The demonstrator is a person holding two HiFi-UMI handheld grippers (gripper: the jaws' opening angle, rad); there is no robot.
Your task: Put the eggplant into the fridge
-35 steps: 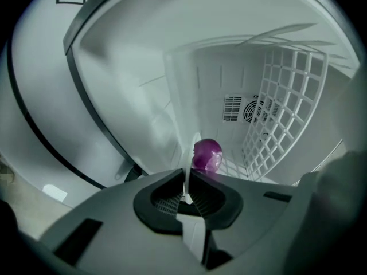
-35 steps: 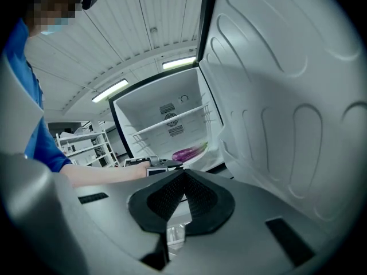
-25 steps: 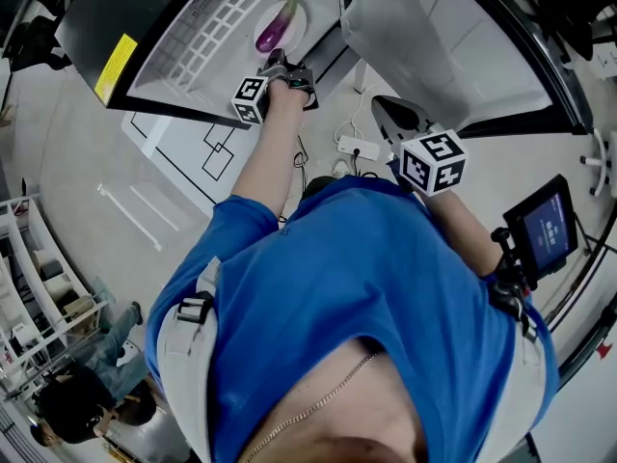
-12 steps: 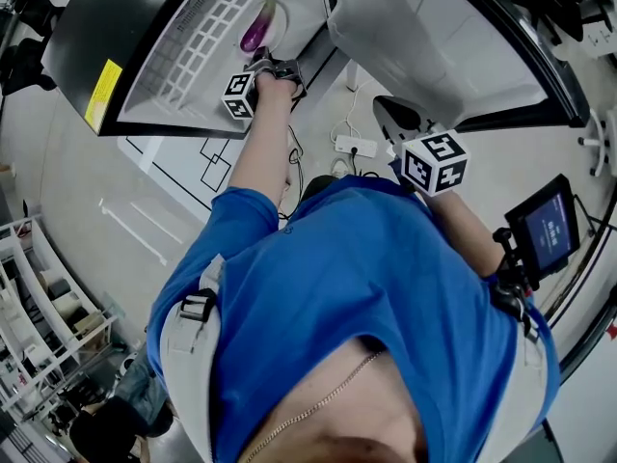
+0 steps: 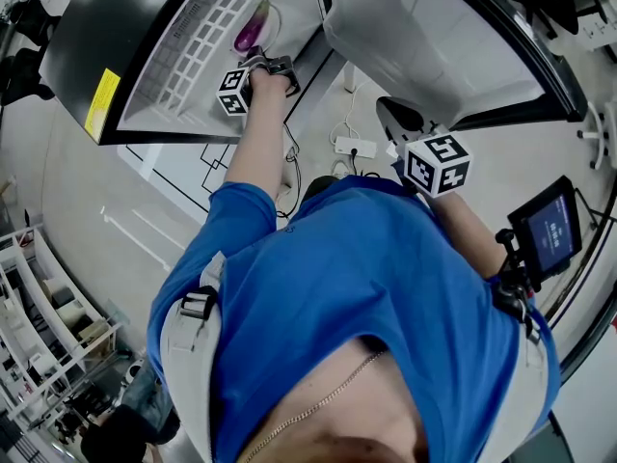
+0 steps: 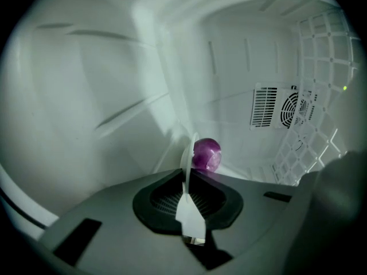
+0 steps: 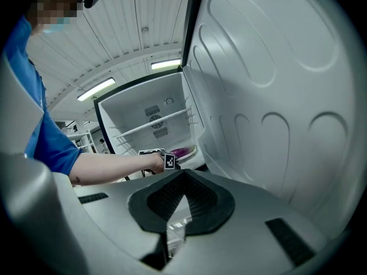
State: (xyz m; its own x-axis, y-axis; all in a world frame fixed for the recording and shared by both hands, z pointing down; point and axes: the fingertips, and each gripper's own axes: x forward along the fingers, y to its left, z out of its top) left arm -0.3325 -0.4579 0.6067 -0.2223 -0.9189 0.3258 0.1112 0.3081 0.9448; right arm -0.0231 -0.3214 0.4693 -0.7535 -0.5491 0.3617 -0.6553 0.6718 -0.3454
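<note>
Pinching the rim of the plate (image 6: 187, 153) under the eggplant (image 6: 206, 154), left gripper (image 5: 260, 61) sits inside the fridge (image 6: 114, 67); right gripper (image 7: 172, 225) closed, empty.

Readable text: none that I can make out in any of my feeds.
Yellow sticker (image 5: 99, 104): it sits on the dark outer wall of the fridge (image 5: 67, 46), and any print on it is too small for me to read.
Small screen (image 5: 545, 231): it glows blue with pale marks, and I can't resolve them into characters.
Left marker cube (image 5: 231, 92): it rides on the left gripper (image 5: 262, 63) and shows a black-and-white square code pattern, not letters or digits.
Right marker cube (image 5: 437, 165): it rides on the right gripper (image 5: 390, 112) and shows the same kind of square code pattern.
White floor sheet (image 5: 207, 152): black outlined squares are drawn on it, and I can read nothing there.
</note>
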